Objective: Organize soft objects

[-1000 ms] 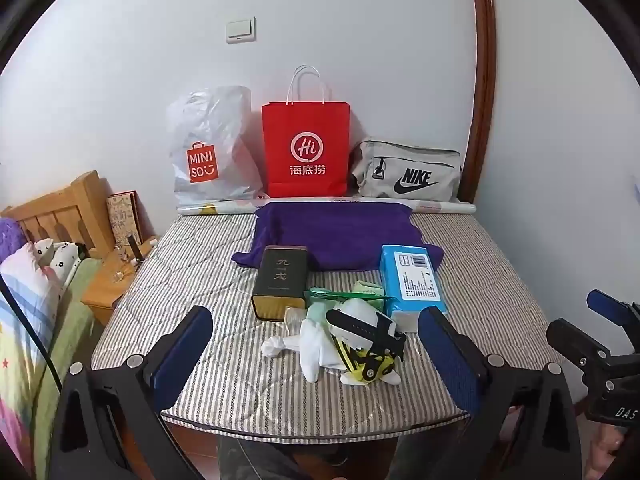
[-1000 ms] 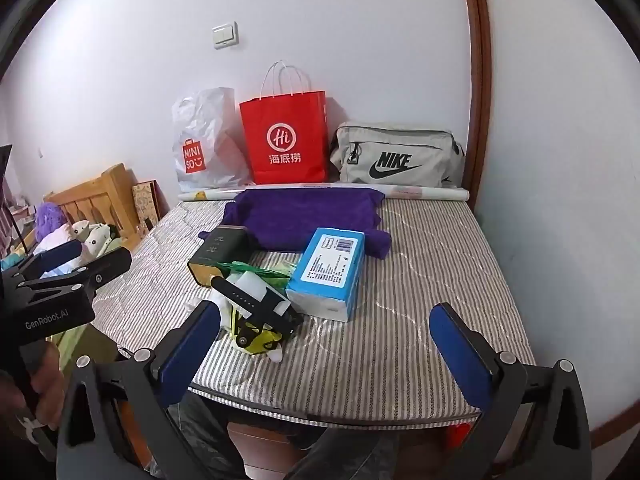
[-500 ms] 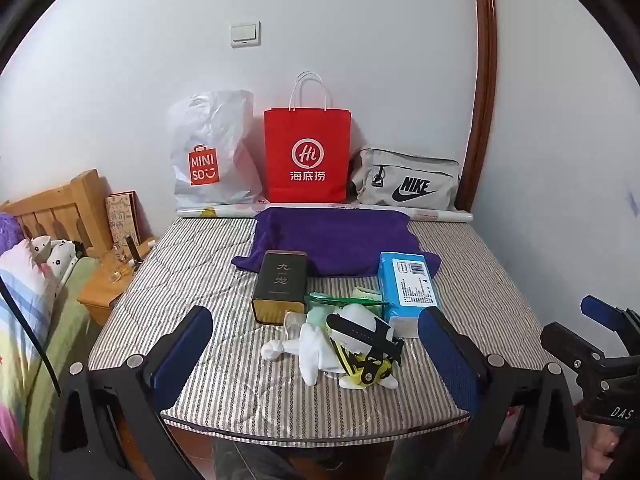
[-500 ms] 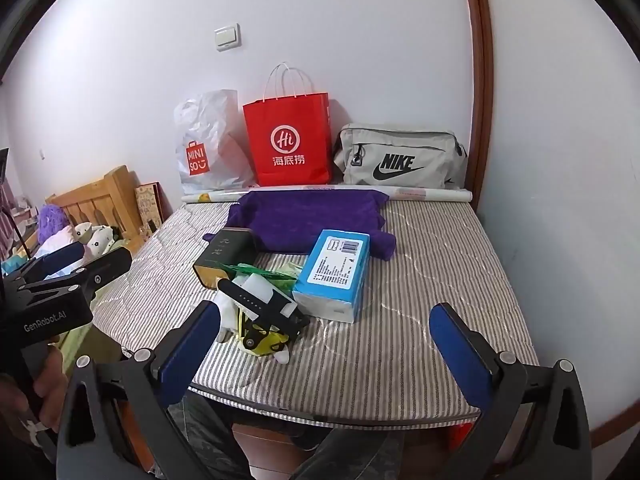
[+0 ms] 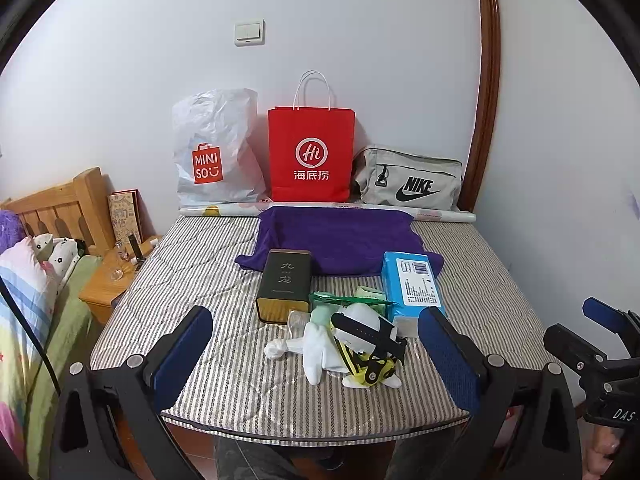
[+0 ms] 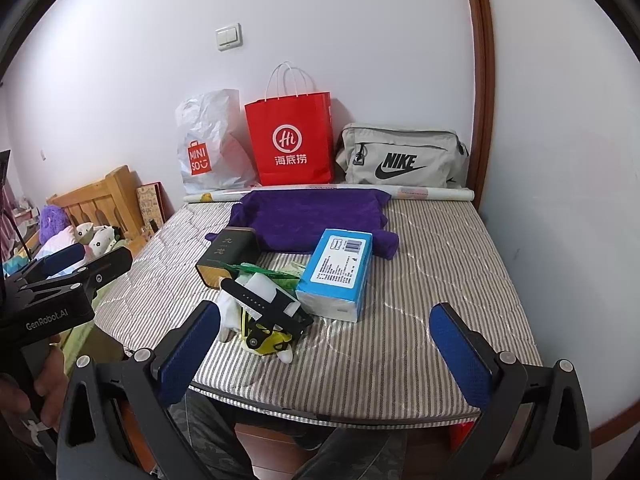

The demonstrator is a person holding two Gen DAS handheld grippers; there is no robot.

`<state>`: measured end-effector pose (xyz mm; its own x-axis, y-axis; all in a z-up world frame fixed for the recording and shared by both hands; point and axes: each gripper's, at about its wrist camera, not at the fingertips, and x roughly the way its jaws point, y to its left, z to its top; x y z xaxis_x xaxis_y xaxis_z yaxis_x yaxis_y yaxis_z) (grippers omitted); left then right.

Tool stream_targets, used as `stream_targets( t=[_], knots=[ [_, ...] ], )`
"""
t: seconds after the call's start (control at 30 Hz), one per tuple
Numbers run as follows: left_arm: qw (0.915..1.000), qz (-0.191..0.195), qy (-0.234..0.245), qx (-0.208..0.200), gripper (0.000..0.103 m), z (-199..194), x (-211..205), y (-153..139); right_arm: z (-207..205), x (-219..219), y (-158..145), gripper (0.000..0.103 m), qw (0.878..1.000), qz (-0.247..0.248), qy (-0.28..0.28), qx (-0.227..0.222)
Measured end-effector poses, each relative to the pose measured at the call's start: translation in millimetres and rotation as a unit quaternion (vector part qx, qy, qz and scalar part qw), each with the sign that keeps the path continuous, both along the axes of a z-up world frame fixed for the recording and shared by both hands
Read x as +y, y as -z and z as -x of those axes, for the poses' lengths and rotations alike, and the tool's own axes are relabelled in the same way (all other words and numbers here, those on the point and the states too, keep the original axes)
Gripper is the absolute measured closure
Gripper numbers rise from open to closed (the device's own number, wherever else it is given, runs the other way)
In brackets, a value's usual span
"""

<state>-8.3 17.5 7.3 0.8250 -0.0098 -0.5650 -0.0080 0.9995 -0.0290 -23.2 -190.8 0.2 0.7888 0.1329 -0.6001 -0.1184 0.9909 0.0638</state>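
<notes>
Though barely begun by the look of it, nothing sorted yet. Left gripper [image 5: 316,354] and right gripper [image 6: 324,350] both hovering short of the mattress [image 5: 480,280], jaws wide apart, empty, touching nothing. Just ahead of the left jaws, a white plush [image 5: 324,348] tangled with a black strap [image 5: 368,334]. Beyond that, tin [image 5: 285,286] and tissue pack [image 5: 412,284]. Farther still, purple towel [image 5: 340,240]. Farthest, bags [image 5: 311,152] against the wall.

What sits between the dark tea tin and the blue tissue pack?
Green-wrapped items, with the white sock bundle just in front; clearest in the left wrist view, between the tea tin and tissue pack.
</notes>
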Motion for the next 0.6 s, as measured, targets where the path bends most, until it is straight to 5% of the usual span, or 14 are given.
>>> stream_targets(
  t=[0.6],
  knots=[
    [1.0000,-0.005,0.003,0.003,0.000,2.2,0.7,3.9,0.2,2.3,0.5,0.000,1.000,0.001,-0.003,0.000]
  ],
)
